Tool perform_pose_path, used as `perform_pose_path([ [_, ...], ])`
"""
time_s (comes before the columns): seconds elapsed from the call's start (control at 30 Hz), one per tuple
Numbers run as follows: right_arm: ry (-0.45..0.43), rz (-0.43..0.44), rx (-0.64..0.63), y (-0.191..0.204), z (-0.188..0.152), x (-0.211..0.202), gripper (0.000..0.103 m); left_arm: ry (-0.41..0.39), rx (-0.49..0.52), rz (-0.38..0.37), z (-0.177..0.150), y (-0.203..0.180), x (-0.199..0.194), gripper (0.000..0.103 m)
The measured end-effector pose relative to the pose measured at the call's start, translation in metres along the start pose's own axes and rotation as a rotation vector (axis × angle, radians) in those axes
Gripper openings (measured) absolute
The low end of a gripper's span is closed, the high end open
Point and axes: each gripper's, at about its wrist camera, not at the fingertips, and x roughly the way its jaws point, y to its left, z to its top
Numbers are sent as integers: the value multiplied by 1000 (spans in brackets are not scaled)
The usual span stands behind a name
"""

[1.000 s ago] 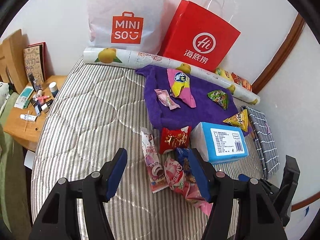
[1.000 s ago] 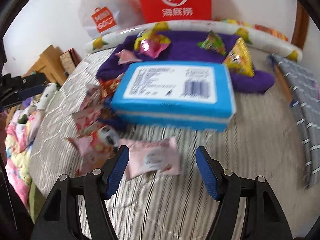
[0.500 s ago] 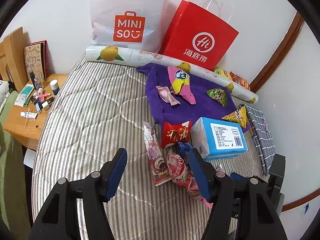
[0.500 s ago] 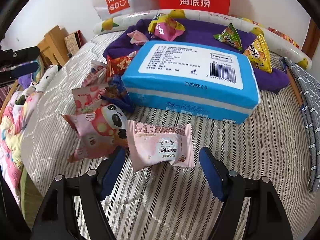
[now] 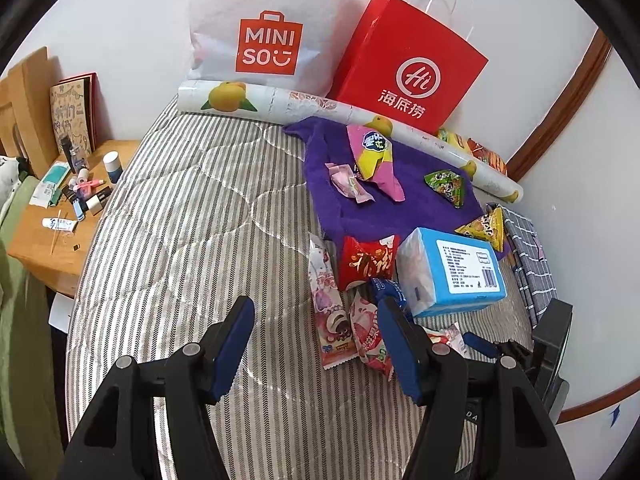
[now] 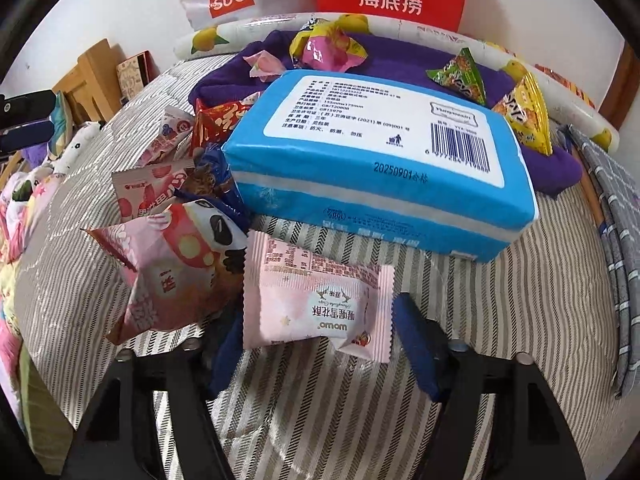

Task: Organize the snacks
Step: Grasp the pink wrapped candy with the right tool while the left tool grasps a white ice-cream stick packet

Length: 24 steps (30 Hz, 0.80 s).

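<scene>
A small pink snack packet [image 6: 316, 300] lies on the striped mattress [image 5: 192, 216], right between the fingers of my right gripper [image 6: 320, 320]. Its jaws are closing around the packet, and a thin gap still shows at the right pad [image 6: 416, 340]. A pink panda packet [image 6: 176, 264] leans just left of it. My left gripper [image 5: 316, 316] hangs open above the mattress with nothing in it, beside a long pink packet [image 5: 328, 304] and a red packet [image 5: 368, 260]. More snacks lie on the purple cloth [image 5: 400, 208].
A blue tissue pack [image 6: 380, 152] sits right behind the pink packet. A white Miniso bag [image 5: 268, 32], a red paper bag [image 5: 404, 68] and a fruit-print roll [image 5: 280, 100] line the wall. A wooden bedside table [image 5: 52, 216] with small items stands left. A grey checked cloth [image 5: 528, 256] lies right.
My right gripper has sunk toward the mattress and now straddles the small pink packet, with its fingers drawn in closer to it. The left gripper has stayed put.
</scene>
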Motion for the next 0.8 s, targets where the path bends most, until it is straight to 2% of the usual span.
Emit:
perform_pose_path([
  [0.07,-5,4,-2,-1,0,-1,63,2,1,1,0,1,1,62],
  [0.1,-8,11,-6,-1,0,-2,53,3,0,2,0,2,1,62],
  [0.2,-14,17,-19,-2,-1,-6,49,6,-5,2,0,4,3,62],
  [0.53,-51,18,10,-13,-7,-24,48,17,4,1,-3,1,9,62],
  [0.8,-92,4,87,-38,-13,-40,48,65,28,-1,-10,-12,33,62],
])
